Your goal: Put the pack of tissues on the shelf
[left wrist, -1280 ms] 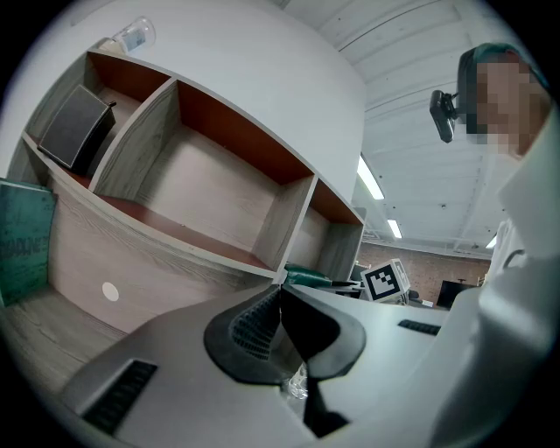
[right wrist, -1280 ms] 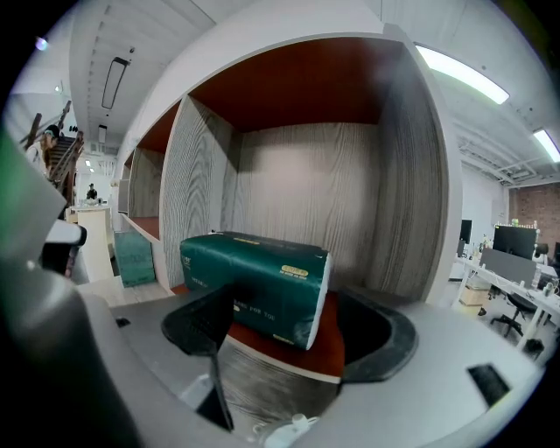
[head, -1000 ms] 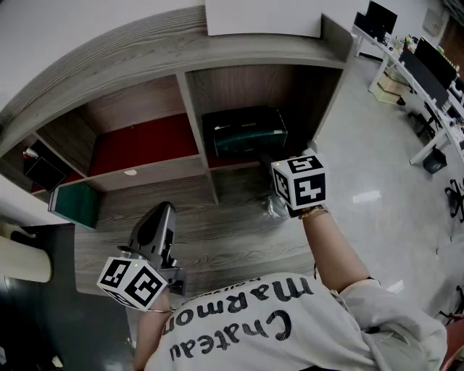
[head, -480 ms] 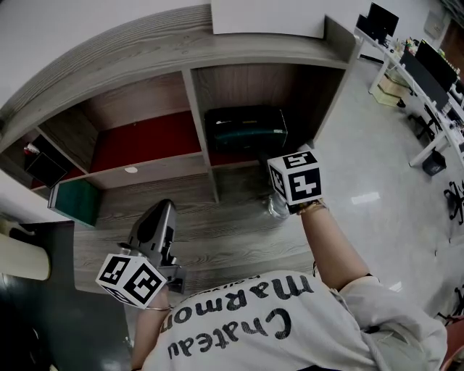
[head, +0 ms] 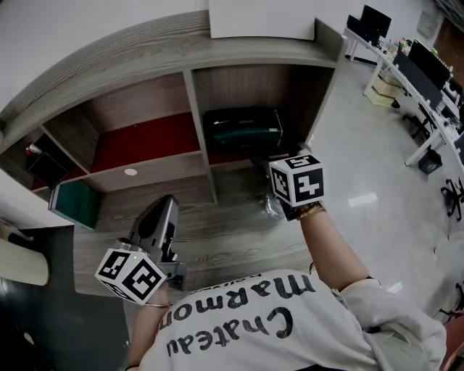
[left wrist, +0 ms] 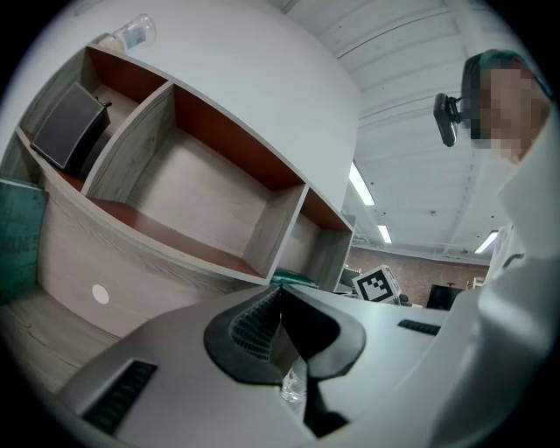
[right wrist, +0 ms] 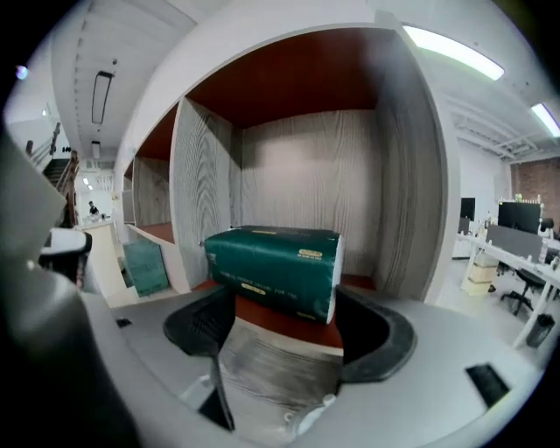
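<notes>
The dark green pack of tissues [head: 243, 129] lies on the red floor of the shelf's right compartment [head: 319, 94]. In the right gripper view the pack [right wrist: 276, 267] rests flat just beyond the jaw tips. My right gripper [head: 265, 162] points at it from in front, jaws wide apart and not touching it; in its own view the right gripper [right wrist: 284, 325] has only wood floor between its jaws. My left gripper [head: 167, 208] hangs lower left, in front of the shelf's base. The left gripper [left wrist: 280, 302] has its pads pressed together with nothing held.
A clear plastic bottle [head: 274, 206] lies on the wood floor under my right hand. A green box [head: 76, 204] stands at the shelf's left end, with a dark object [head: 47, 168] in the far-left compartment. A white board [head: 261, 18] lies on top. Desks with monitors [head: 428, 69] stand at right.
</notes>
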### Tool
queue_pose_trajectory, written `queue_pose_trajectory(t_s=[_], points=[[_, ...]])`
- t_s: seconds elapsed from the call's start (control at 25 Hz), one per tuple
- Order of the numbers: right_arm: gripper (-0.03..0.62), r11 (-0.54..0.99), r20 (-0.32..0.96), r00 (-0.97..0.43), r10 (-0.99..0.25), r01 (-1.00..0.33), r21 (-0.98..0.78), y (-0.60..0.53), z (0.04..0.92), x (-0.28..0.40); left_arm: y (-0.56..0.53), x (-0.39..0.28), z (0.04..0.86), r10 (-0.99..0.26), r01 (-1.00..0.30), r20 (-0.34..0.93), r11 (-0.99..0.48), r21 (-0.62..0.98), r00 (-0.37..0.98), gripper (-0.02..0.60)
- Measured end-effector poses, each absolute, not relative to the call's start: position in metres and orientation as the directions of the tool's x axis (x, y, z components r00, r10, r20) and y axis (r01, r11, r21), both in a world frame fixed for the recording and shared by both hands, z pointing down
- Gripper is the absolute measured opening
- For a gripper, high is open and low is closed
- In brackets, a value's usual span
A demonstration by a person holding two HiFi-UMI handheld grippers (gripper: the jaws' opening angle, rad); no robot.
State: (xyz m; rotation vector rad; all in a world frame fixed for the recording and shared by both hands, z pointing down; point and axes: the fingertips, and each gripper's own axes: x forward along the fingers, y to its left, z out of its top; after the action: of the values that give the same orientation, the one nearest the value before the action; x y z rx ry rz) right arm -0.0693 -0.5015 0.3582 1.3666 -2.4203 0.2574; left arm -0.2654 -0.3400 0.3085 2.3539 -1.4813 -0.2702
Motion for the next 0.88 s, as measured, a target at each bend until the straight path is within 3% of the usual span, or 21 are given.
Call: queue_pose_trajectory(t_s=[0.44, 0.88], points=[[0.307, 0.489, 0.354, -0.493, -0.795, -0.866, -0.107, -0.443, 0.355, -0.063, -0.318, -0.245, 0.306, -0.846, -0.788, 0.01, -0.493, 0.369, 0.534, 0.018], [0.236, 0.443, 0.32, -0.425, -0.846, -0.896, -0.019, -0.37, 0.354, -0.058, -0.276, -0.236, 0.318, -0.786, -0.736, 0.02, -0.568, 0.369, 0.617, 0.018]])
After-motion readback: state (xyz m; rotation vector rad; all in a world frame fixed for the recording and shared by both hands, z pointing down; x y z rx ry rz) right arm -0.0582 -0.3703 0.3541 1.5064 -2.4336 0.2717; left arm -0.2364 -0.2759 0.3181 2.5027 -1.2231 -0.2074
